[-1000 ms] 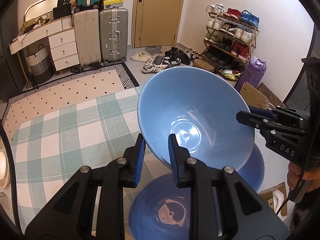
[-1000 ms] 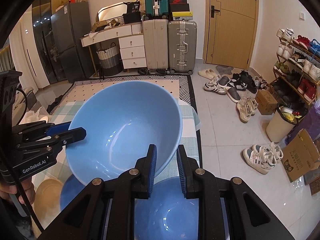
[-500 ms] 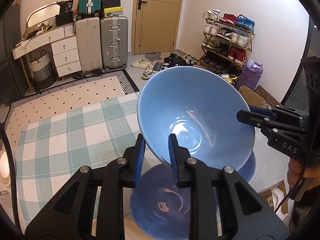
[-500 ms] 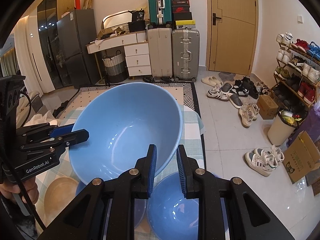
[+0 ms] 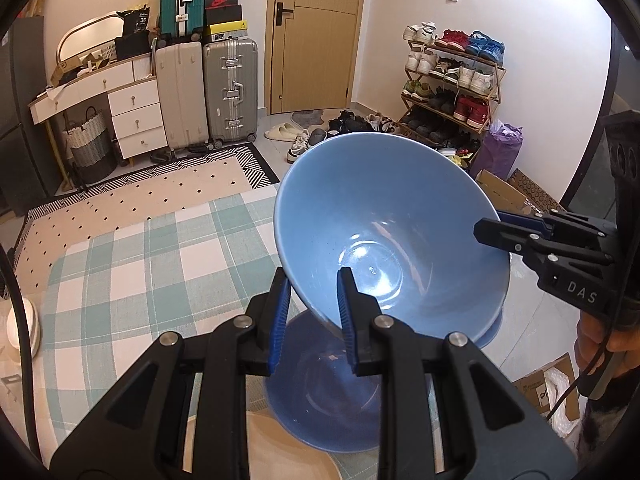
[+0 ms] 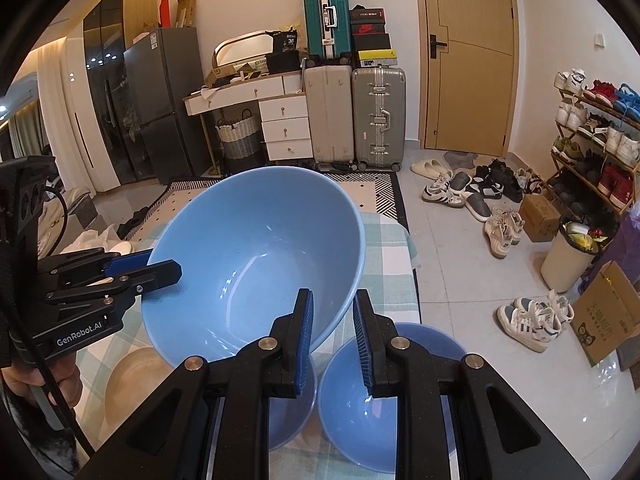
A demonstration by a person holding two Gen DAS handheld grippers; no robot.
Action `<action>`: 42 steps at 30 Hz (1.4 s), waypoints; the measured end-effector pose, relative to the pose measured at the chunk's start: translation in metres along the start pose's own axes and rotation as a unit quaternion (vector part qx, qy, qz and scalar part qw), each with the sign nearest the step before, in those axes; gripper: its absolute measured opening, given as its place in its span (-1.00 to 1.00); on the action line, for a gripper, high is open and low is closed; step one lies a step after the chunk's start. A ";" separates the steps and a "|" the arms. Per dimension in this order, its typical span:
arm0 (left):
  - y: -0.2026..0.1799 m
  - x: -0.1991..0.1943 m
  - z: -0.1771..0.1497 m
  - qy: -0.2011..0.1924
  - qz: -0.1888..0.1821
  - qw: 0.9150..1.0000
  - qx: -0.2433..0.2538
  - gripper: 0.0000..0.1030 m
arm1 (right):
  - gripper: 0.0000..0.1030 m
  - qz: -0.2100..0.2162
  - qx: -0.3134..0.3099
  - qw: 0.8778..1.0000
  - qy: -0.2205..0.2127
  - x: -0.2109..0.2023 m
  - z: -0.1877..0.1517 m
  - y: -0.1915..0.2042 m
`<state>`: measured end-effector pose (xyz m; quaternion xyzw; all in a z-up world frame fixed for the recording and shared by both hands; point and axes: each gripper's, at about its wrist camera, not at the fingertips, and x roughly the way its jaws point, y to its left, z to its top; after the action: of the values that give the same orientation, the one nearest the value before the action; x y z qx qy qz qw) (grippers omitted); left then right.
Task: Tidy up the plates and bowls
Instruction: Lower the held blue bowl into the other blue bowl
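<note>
We are holding the large blue bowl (image 5: 384,236) level, left gripper (image 5: 310,312) and right gripper (image 6: 332,332) each pinching opposite rims, and judging it should descend squarely over the smaller blue bowls (image 6: 360,404) on the counter (image 5: 132,264).

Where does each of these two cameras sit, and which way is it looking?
Left wrist: rides on the left tool, looking forward over the big bowl toward the door; its own fingers fill the bottom, and the right tool and hand show at right.
Right wrist: rides on the right tool, facing the same way; the left tool and hand show at left.
Shared: the big bowl, gripped by both tools, the checked table, the suitcases and the door.
</note>
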<state>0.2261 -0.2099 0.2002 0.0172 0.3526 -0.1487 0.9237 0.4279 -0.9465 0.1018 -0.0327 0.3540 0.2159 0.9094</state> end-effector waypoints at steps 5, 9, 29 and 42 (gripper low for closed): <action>-0.004 -0.016 -0.013 -0.001 0.003 1.000 0.003 -0.60 | -0.59 0.005 0.001 1.000 -0.003 -0.008 -0.008 0.009; -0.004 -0.024 -0.020 0.000 0.005 1.000 0.002 -0.60 | -0.59 0.010 0.003 1.000 -0.003 -0.011 -0.012 0.012; 0.015 -0.019 -0.066 0.019 0.009 1.000 -0.015 -0.59 | -0.59 0.028 -0.002 0.999 0.022 0.003 -0.044 0.032; 0.030 0.008 -0.090 0.042 0.017 0.999 -0.019 -0.59 | -0.59 0.037 0.005 0.998 0.047 0.029 -0.067 0.038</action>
<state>0.1818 -0.1711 0.1251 0.0116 0.3937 -0.1258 0.9105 0.3888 -0.9153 0.0365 -0.0247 0.3985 0.2460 0.8832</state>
